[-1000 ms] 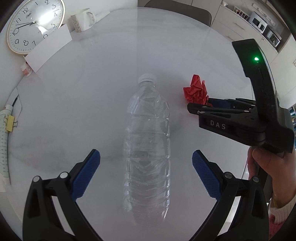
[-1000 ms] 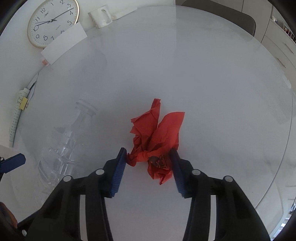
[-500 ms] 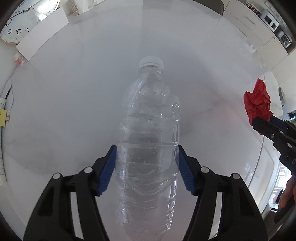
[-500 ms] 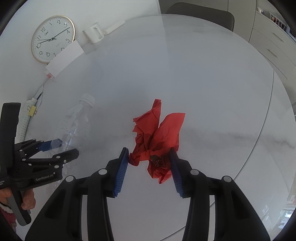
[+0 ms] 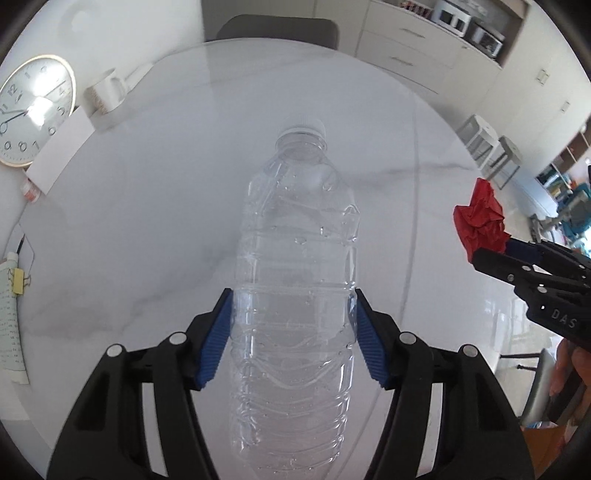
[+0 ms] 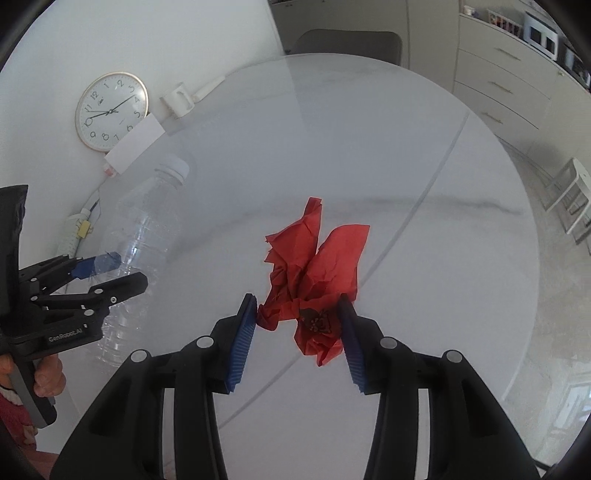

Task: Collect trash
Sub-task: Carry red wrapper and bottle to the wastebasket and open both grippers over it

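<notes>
An empty clear plastic bottle with a white cap is lifted above the round white table; my left gripper is shut on its ribbed body, blue pads pressing both sides. In the right wrist view the bottle and the left gripper appear at the left. A crumpled red paper hangs above the table, and my right gripper is shut on its lower part. The left wrist view shows the red paper at the right edge in the right gripper's black fingers.
A wall clock, a white card and a white mug lie at the table's far left. A ruler with a yellow clip is at the left edge. A dark chair stands behind; cabinets and a wire rack at right.
The left gripper closed on the bottle and lifted it off the table. The right gripper raised the red paper. Both hands rose, so the table now looks smaller and farther.
</notes>
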Motion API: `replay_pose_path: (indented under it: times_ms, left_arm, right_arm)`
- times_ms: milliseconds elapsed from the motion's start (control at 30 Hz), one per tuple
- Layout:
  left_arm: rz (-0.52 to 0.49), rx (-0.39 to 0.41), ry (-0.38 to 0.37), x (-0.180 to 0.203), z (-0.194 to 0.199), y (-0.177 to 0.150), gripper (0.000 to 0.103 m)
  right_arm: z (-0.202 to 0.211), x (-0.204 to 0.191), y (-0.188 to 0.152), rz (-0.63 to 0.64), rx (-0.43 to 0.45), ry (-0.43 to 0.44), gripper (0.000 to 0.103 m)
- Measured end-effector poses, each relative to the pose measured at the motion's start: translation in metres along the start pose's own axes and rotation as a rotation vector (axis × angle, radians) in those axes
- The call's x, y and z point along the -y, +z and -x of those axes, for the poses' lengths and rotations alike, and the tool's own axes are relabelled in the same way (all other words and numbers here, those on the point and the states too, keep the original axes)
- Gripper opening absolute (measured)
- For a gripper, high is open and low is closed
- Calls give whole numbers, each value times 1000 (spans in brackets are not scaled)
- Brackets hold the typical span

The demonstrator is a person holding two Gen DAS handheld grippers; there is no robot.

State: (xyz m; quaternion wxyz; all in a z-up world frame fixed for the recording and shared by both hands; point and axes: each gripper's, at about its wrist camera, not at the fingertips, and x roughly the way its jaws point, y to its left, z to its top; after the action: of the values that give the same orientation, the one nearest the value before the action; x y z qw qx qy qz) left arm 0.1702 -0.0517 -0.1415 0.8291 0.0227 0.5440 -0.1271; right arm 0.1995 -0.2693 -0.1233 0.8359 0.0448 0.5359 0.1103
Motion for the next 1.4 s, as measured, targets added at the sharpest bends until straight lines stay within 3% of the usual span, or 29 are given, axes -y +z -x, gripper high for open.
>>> replay_pose_path:
  times_ms: [100, 300, 500, 633, 767, 900, 1033, 1167, 1400]
  left_arm:
    - [-83, -3, -90, 48, 15, -13, 61]
    - [-269, -34, -202, 148, 23, -55, 61]
    - [-389, -74, -250, 229, 23, -87, 61]
    - [-409, -88, -228, 264, 13, -92, 61]
    - [-393, -109, -209, 291, 4, -95, 61]
    - [-391, -122, -174, 317, -1, -108, 61]
    - [-401, -140, -168, 341, -5, -129, 62]
    - [-446, -175, -176, 364, -20, -151, 62]
    - [-546, -329, -189, 403, -81, -205, 62]
  right_arm:
    - [39, 30, -47, -76, 20, -62, 46]
    - [87, 104, -162, -306, -10, -186, 46]
    - [80, 165, -242, -420, -64, -255, 46]
    - [39, 196, -269, -363, -132, -255, 47]
    - [-9, 226, -290, -334, -183, -202, 48]
    - [-28, 246, -310, -318, -212, -153, 69]
    - [-5, 248, -311, -278, -159, -148, 82]
    - [41, 265, -319, -319, -95, -189, 85]
    - [115, 286, -346, -423, 4, -261, 92]
